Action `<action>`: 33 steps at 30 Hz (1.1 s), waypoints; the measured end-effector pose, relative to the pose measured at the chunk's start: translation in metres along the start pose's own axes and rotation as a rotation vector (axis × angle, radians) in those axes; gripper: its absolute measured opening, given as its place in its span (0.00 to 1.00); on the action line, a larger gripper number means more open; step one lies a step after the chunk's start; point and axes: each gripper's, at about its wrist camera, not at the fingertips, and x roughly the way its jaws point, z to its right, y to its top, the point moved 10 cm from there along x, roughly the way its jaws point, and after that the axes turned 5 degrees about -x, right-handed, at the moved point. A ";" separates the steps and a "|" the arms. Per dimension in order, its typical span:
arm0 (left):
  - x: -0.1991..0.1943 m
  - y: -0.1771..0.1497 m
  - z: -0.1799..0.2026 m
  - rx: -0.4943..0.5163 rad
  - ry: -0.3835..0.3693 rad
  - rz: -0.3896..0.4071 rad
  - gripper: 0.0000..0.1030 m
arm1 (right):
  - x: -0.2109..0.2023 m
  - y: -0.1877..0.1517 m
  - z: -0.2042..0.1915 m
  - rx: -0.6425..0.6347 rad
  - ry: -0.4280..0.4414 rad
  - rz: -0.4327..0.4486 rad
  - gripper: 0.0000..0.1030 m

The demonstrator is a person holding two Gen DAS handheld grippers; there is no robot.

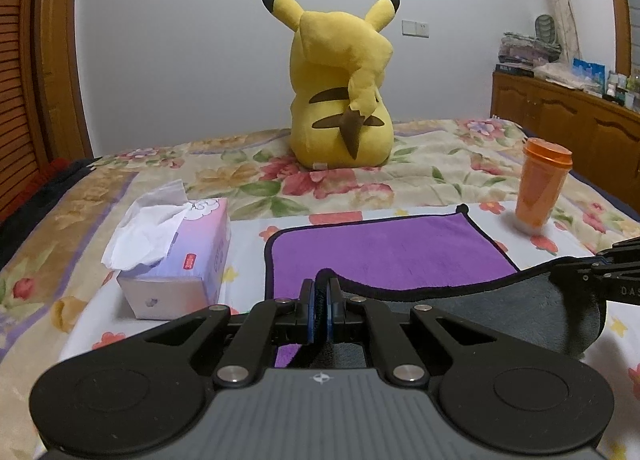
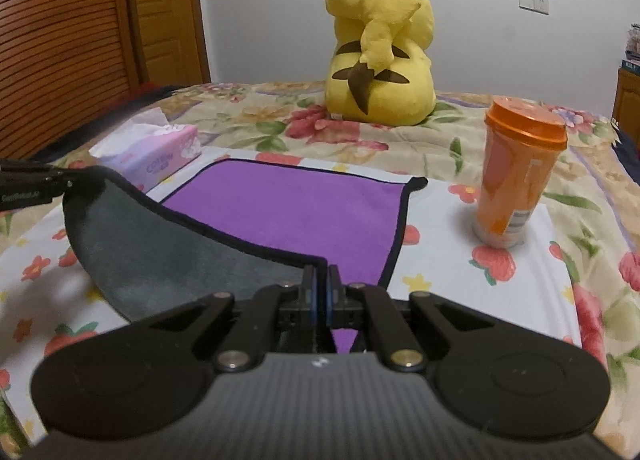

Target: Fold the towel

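A purple towel (image 1: pixel 384 248) with a black hem and a grey underside lies on the flowered bed; it also shows in the right wrist view (image 2: pixel 288 212). My left gripper (image 1: pixel 321 292) is shut on the towel's near left corner. My right gripper (image 2: pixel 321 280) is shut on the near right corner. The near edge is lifted between them, with the grey underside (image 2: pixel 160 244) sagging and facing me. The far half lies flat. The right gripper also shows at the right edge of the left wrist view (image 1: pixel 616 276), and the left gripper at the left edge of the right wrist view (image 2: pixel 28 184).
A tissue box (image 1: pixel 176 256) stands just left of the towel. An orange lidded cup (image 2: pixel 516 172) stands upright to its right. A yellow plush toy (image 1: pixel 340 88) sits behind on the bed. A wooden cabinet (image 1: pixel 568 120) is at far right, a wooden door (image 2: pixel 80 40) at left.
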 end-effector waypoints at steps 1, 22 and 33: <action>0.001 0.000 0.000 0.000 0.001 0.001 0.08 | 0.001 0.001 0.000 0.000 0.001 0.002 0.05; 0.027 0.014 -0.009 -0.032 -0.011 0.013 0.08 | 0.023 0.027 0.007 -0.055 -0.013 0.045 0.04; 0.033 0.033 -0.004 -0.030 -0.026 0.044 0.08 | 0.027 0.043 0.018 -0.056 -0.021 0.075 0.04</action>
